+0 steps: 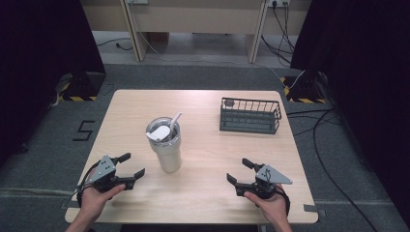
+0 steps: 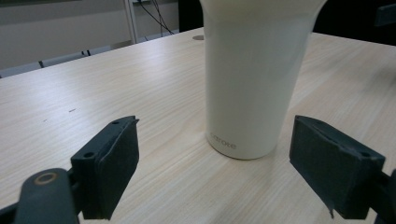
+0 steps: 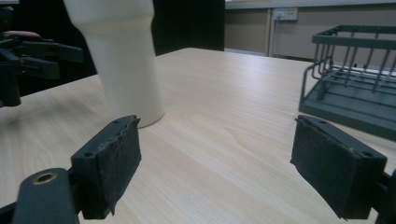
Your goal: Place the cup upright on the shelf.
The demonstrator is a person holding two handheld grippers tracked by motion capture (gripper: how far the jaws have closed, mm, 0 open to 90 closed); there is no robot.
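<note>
Both your grippers, left gripper (image 1: pixel 131 166) and right gripper (image 1: pixel 240 172), jaws spread, empty. Tumbler (image 1: pixel 165 143) centre frame; straw (image 1: pixel 175 120) visible from high view. Wire basket (image 3: pixel 355 79) upper right in right gripper view.

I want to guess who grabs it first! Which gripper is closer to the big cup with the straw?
Left. The left gripper sits open just beside the cup, aimed at its base. The right gripper is open too, farther off on the cup's other side.
</note>
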